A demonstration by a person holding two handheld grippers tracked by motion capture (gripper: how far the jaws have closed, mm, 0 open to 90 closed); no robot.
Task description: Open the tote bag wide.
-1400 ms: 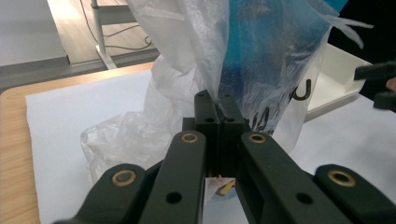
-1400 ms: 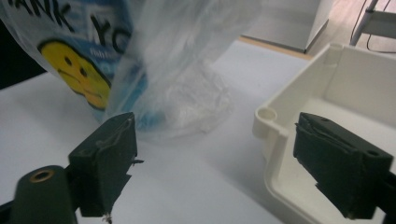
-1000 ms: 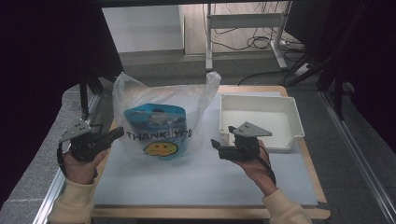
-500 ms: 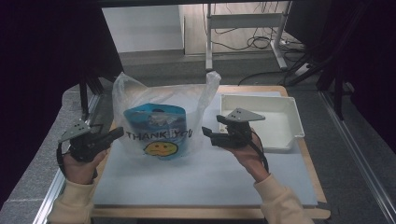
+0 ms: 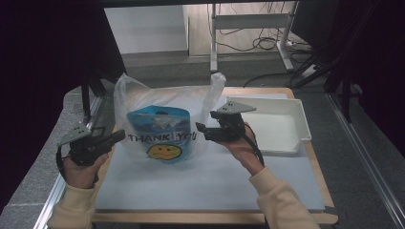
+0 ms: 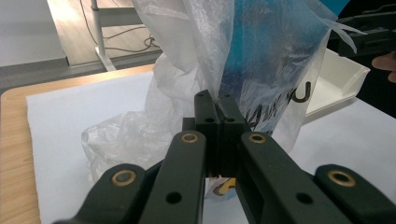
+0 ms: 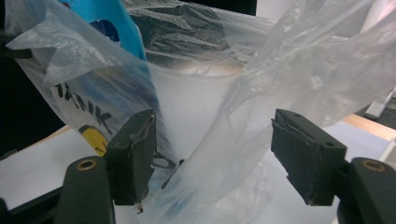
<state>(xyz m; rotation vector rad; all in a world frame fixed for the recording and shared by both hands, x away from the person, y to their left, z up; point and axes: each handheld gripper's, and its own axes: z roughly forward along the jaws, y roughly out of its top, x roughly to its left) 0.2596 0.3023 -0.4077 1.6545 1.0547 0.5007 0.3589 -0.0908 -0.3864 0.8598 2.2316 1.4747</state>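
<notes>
A clear plastic bag [image 5: 162, 140] printed THANK YOU with a smiley stands on the white mat [image 5: 200, 183], a blue pouch [image 5: 160, 117] inside it. My left gripper [image 5: 119, 136] is shut on the bag's left edge; in the left gripper view the film [image 6: 261, 60] is pinched between the jaws of that gripper [image 6: 217, 105]. My right gripper [image 5: 199, 129] is at the bag's right side. Its jaws have just been closing a little but still stand wide apart. Loose bag film [image 7: 210, 107] hangs between them in the right gripper view [image 7: 219, 144], and the pads do not press on it.
A white tray [image 5: 301, 119] sits at the right of the table, behind my right hand; its corner also appears in the left gripper view [image 6: 336, 77]. The wooden table edge [image 5: 315, 167] borders the mat. A metal stand and cables are on the floor beyond.
My right gripper has moved left and up, from in front of the tray to the bag's right side. The left gripper and the bag have stayed put.
</notes>
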